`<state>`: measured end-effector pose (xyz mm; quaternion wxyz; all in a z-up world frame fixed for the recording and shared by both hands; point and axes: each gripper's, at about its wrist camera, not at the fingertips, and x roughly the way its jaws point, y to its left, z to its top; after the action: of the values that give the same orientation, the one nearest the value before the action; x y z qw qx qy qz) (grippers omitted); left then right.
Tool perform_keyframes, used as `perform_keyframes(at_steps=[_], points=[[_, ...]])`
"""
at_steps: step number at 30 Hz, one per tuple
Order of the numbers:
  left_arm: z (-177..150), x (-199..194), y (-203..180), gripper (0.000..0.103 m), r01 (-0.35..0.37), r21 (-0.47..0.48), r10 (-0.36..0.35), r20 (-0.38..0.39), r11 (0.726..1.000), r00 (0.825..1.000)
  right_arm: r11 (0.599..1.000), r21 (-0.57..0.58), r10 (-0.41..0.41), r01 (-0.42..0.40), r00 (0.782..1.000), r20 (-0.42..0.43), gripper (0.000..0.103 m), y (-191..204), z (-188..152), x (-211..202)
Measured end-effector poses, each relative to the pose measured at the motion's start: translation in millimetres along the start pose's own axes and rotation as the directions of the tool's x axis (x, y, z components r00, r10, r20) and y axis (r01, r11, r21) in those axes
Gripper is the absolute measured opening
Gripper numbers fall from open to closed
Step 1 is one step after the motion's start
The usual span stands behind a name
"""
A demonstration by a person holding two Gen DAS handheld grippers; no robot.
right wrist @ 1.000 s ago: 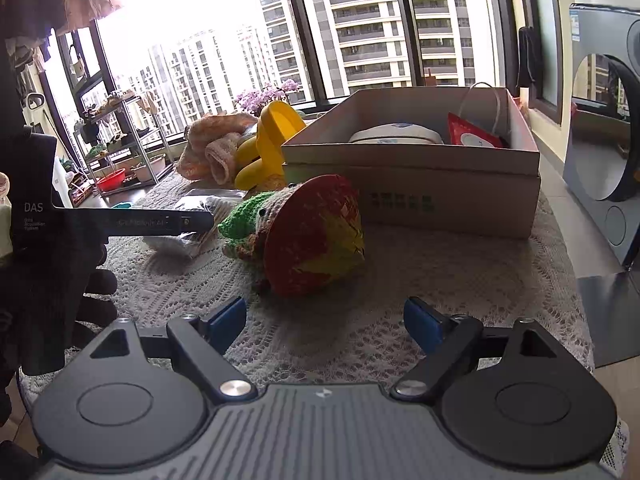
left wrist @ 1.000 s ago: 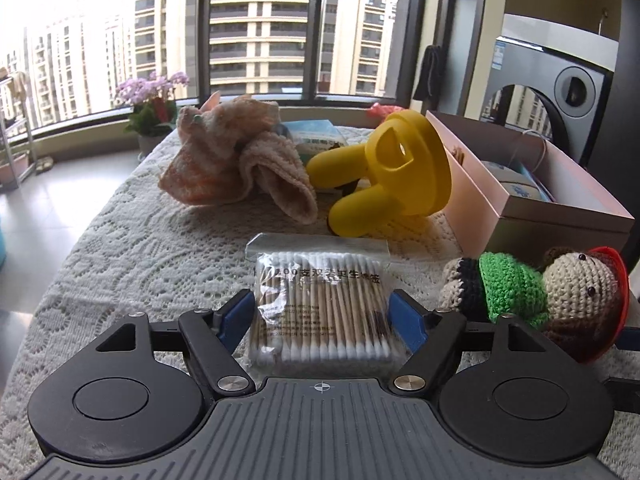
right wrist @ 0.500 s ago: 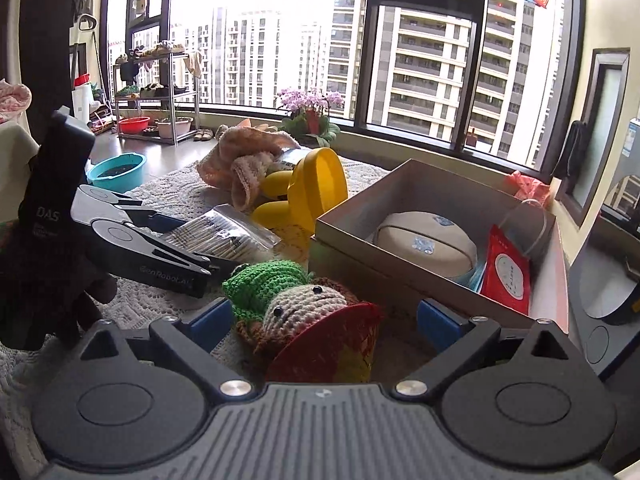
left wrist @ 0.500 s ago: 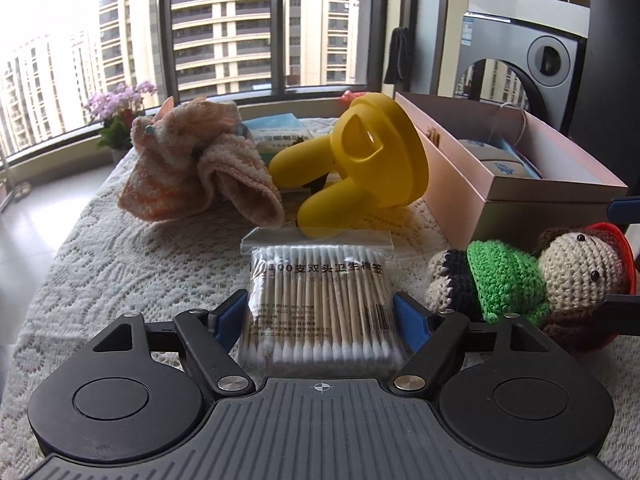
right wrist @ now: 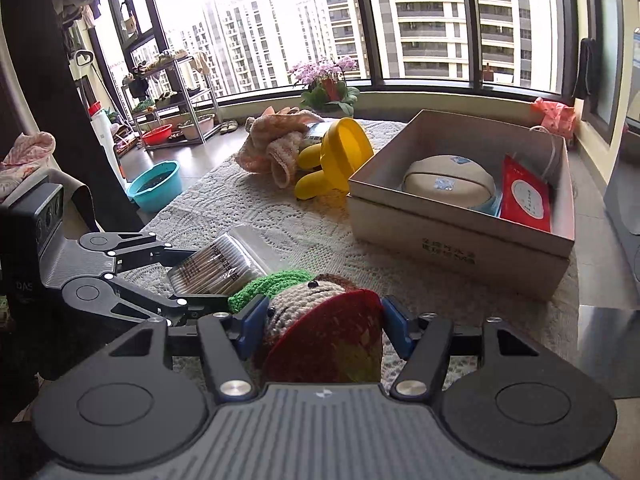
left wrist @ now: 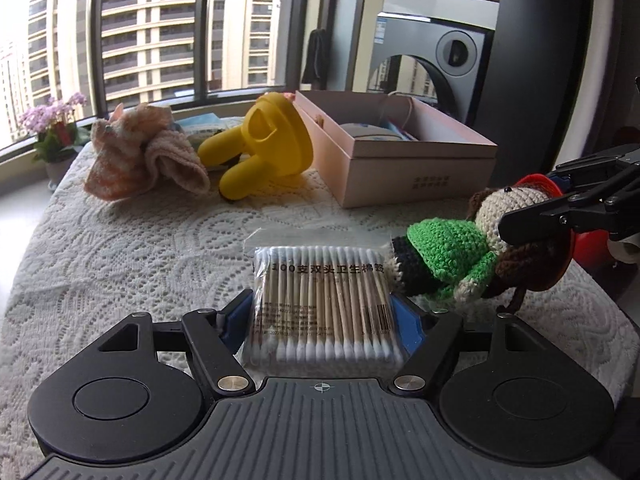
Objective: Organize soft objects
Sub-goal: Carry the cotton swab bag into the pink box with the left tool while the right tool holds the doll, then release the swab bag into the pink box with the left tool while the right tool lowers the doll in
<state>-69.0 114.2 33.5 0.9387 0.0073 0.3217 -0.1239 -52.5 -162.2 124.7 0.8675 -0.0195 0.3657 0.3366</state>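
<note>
A clear bag of cotton swabs (left wrist: 324,292) sits between the blue pads of my left gripper (left wrist: 320,316), low over the lace tablecloth. The jaws are closing and the pads touch its two sides. In the right wrist view the bag (right wrist: 216,260) tilts between the left gripper's fingers (right wrist: 160,248). A crochet doll (left wrist: 448,248) with a green top and red hat hangs just right of the bag, clear of the cloth. My right gripper (right wrist: 320,320) is closing on its head (right wrist: 316,312), and both pads press on it.
An open pink box (left wrist: 416,184) with a round white case and a red packet stands at the back right. A yellow plastic toy (left wrist: 272,148) and a bunched pink knitted cloth (left wrist: 132,160) lie at the back left. The round table's edge (left wrist: 24,264) curves along the left.
My right gripper came down around the doll's head, closed on it and raised it. The left view swung right while the swab bag stayed between its pads.
</note>
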Motion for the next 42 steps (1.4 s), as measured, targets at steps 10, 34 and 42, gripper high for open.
perform_keyframes(at_steps=[10, 34, 42], points=[[25.5, -34.4, -50.5, 0.077, 0.224, 0.093, -0.225, 0.001, 0.970, 0.974, 0.978, 0.163, -0.156, 0.133, 0.977, 0.142, 0.062, -35.8, -58.7, -86.2], [168.6, 111.4, -119.2, 0.066, 0.180, 0.003, -0.180, 0.061, 0.984, 0.982, 0.961, 0.264, -0.137, 0.082, 0.971, 0.195, 0.062, -70.7, -77.1, -71.4], [137.3, 84.9, -83.6, 0.062, 0.260, -0.107, -0.249, 0.105, 0.960, 0.963, 0.967, 0.168, -0.235, 0.192, 0.929, 0.287, 0.062, -89.8, 12.1, -77.9]])
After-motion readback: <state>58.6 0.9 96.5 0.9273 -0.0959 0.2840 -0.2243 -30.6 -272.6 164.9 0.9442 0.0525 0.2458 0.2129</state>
